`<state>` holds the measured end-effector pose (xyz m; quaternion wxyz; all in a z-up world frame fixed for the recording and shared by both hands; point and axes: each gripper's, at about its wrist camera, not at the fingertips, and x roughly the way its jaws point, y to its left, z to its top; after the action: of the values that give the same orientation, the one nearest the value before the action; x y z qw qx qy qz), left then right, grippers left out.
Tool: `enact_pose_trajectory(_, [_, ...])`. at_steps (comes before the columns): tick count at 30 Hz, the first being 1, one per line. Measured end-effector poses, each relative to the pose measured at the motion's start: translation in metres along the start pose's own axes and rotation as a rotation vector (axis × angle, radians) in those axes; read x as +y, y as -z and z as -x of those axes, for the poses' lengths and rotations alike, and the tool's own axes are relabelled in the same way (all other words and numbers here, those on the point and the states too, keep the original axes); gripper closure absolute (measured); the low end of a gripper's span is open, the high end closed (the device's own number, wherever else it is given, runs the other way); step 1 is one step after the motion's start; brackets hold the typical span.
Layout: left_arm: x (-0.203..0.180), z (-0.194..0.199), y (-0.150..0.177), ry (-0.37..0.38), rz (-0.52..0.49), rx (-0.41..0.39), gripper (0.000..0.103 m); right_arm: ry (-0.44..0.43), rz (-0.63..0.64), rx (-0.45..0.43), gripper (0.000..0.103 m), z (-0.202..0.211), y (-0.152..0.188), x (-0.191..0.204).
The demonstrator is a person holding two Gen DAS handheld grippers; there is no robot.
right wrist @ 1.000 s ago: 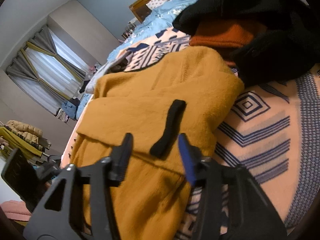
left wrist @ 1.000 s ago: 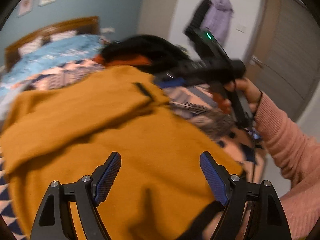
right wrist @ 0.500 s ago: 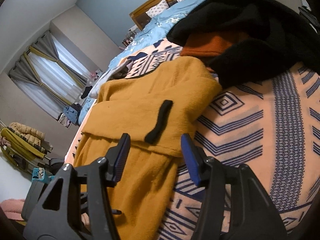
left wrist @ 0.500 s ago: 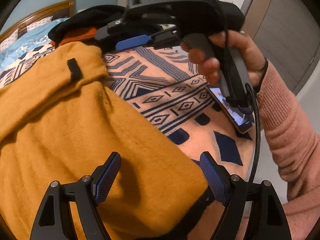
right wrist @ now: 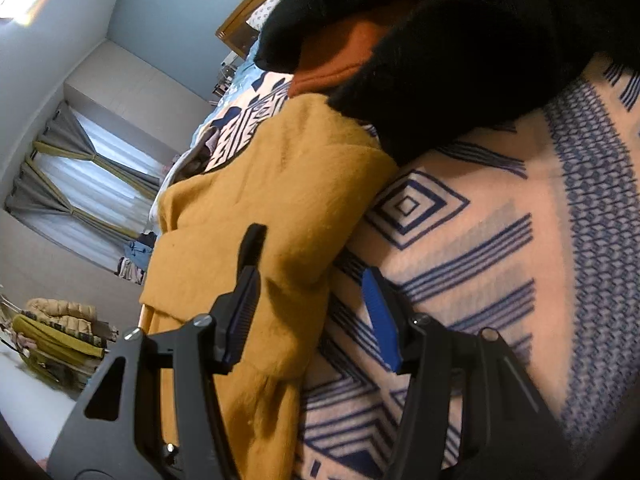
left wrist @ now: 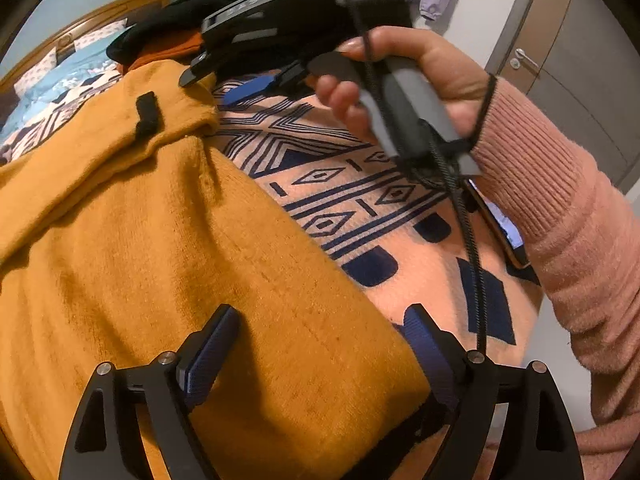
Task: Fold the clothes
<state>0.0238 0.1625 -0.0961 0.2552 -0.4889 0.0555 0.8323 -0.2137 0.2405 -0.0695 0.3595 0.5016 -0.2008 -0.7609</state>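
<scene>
Across the patterned peach-and-navy blanket (left wrist: pixel 400 216) that covers the bed lies a mustard-yellow knitted sweater (left wrist: pixel 168 264), one sleeve folded over its body so that the cuff, with a small black tab (left wrist: pixel 146 114), ends near the blanket's bare stretch. Both pads of the left gripper (left wrist: pixel 316 344) stand spread wide over the sweater's lower hem edge, pinching nothing. Farther up the bed, the right gripper (right wrist: pixel 308 308) is also spread apart, one pad over the folded sleeve beside the black tab (right wrist: pixel 252 244), the other over bare blanket (right wrist: pixel 500 240); a hand (left wrist: pixel 412 80) in a pink ribbed sleeve grips its handle. Behind the sleeve a black garment (right wrist: pixel 460 52) lies heaped over a rust-orange one (right wrist: pixel 336 56), touching the sweater's fold.
</scene>
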Motion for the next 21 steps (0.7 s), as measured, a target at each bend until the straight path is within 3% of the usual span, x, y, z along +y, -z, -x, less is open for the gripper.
enact_pose_trajectory(4, [-0.003,-0.001,0.001,-0.017,-0.003,-0.004,0.019,-0.008,-0.007,0.0,0.048,-0.009,-0.002,0.002])
enact_pose_trajectory(6, [-0.006,-0.002,0.0,-0.041,-0.01,-0.009,0.025,-0.004,-0.004,-0.006,0.047,-0.01,-0.004,0.003])
enact_pose_trajectory(9, [-0.009,-0.001,0.002,-0.095,-0.026,-0.038,0.058,0.0,-0.006,-0.021,0.043,-0.014,-0.008,0.002])
enact_pose_trajectory(11, [-0.007,0.0,0.003,-0.099,-0.019,-0.054,0.068,-0.013,-0.024,-0.038,0.043,-0.018,-0.011,0.001])
enact_pose_trajectory(13, [-0.003,0.003,0.004,-0.094,0.001,-0.065,0.088,-0.032,-0.04,-0.049,0.043,-0.021,-0.014,-0.001])
enact_pose_trajectory(16, [0.008,0.008,0.004,-0.035,0.052,-0.072,0.094,-0.068,-0.057,-0.048,0.043,-0.026,-0.017,-0.001])
enact_pose_trajectory(17, [0.011,0.01,0.005,-0.015,0.069,-0.077,0.095,-0.077,-0.062,-0.046,0.053,-0.029,-0.018,-0.001])
enact_pose_trajectory(18, [0.013,0.013,0.006,0.009,0.082,-0.081,0.096,-0.076,-0.063,-0.039,0.074,-0.031,-0.019,0.0])
enact_pose_trajectory(19, [0.015,0.016,0.007,0.033,0.094,-0.085,0.096,-0.071,-0.062,-0.029,0.081,-0.034,-0.019,0.001])
enact_pose_trajectory(21, [0.022,0.022,0.008,0.072,0.125,-0.098,0.096,-0.047,-0.034,-0.031,0.084,-0.032,-0.019,0.008])
